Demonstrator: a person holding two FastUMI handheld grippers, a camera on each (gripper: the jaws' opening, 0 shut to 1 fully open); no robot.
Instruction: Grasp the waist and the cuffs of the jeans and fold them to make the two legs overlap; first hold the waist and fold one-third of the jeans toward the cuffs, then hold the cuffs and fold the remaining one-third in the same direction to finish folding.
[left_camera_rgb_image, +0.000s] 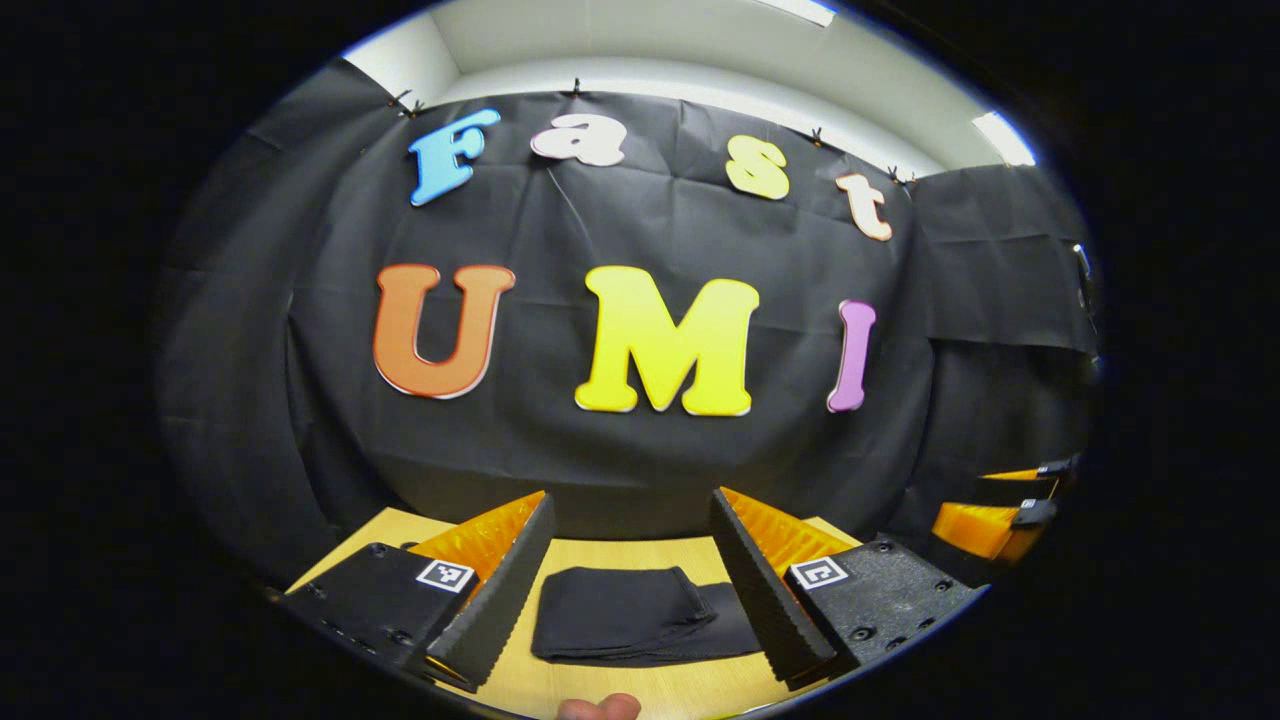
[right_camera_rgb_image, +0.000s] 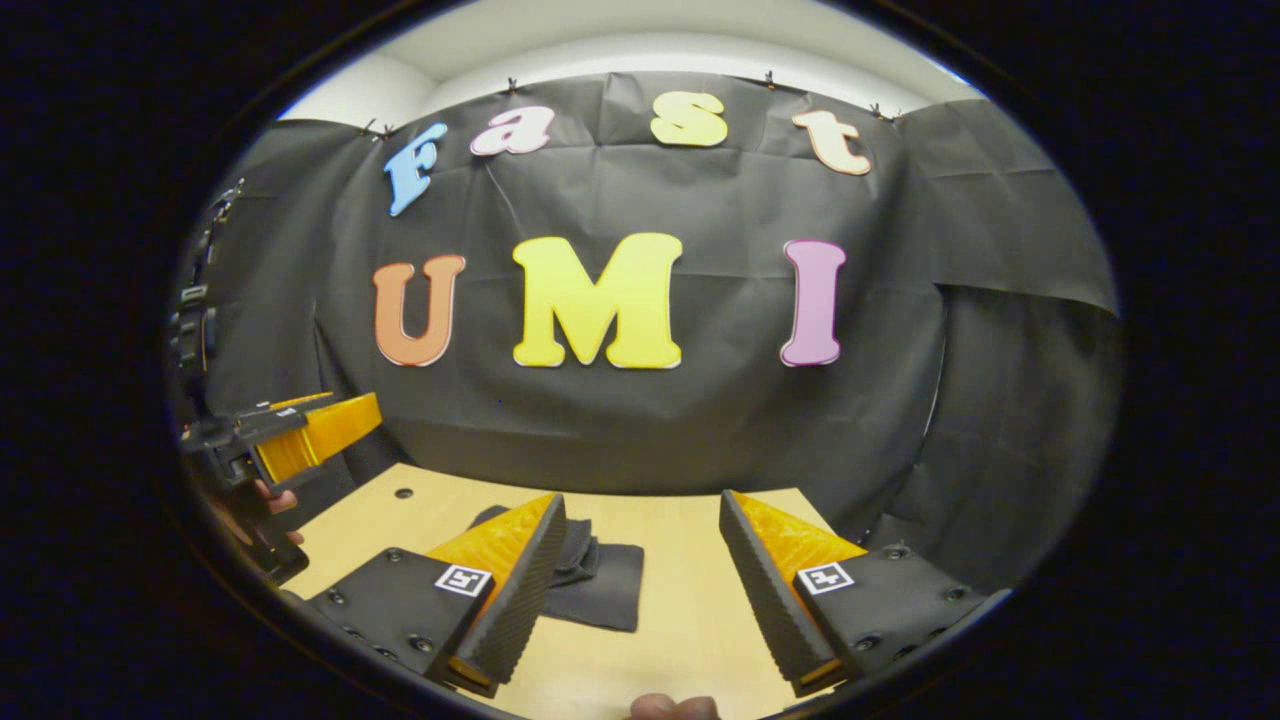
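The dark jeans (left_camera_rgb_image: 630, 615) lie folded into a compact flat bundle on the wooden table (left_camera_rgb_image: 620, 690). In the left gripper view they sit between and beyond my left gripper (left_camera_rgb_image: 630, 575), which is held above the table, open and empty. In the right gripper view the folded jeans (right_camera_rgb_image: 600, 585) lie left of centre, partly behind the left finger. My right gripper (right_camera_rgb_image: 640, 580) is open with nothing between its fingers. The right gripper (left_camera_rgb_image: 1000, 510) also shows at the far right of the left gripper view, and the left gripper (right_camera_rgb_image: 290, 435) at the left of the right gripper view.
The black cloth wall (left_camera_rgb_image: 640, 460) stands close behind the table's far edge. A small round hole (right_camera_rgb_image: 403, 493) sits in the tabletop at the back left. A fingertip (left_camera_rgb_image: 598, 708) shows at the bottom edge. A hand (right_camera_rgb_image: 270, 495) holds the left gripper.
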